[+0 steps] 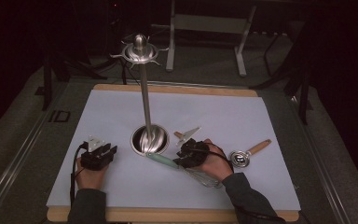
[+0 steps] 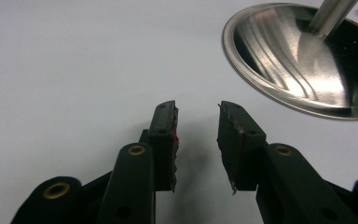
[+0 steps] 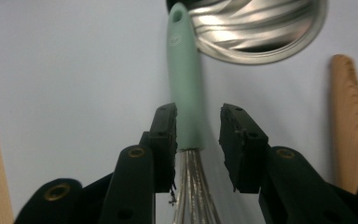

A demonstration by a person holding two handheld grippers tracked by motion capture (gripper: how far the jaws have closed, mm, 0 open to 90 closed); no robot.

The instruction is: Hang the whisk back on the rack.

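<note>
A whisk with a mint-green handle lies flat on the white mat, its wire end under the person's right hand. My right gripper straddles it where the handle meets the wires; the jaws stand open, with a gap between the right pad and the handle. The handle's tip points at the round steel base of a tall utensil stand whose hooked top is bare. My left gripper rests on the mat left of that base, open with nothing between its jaws.
A small scraper with a wooden handle lies just beyond the right hand, its handle close to the jaws. A metal-bowled utensil with a wooden handle lies to the right. The mat sits on a wooden board.
</note>
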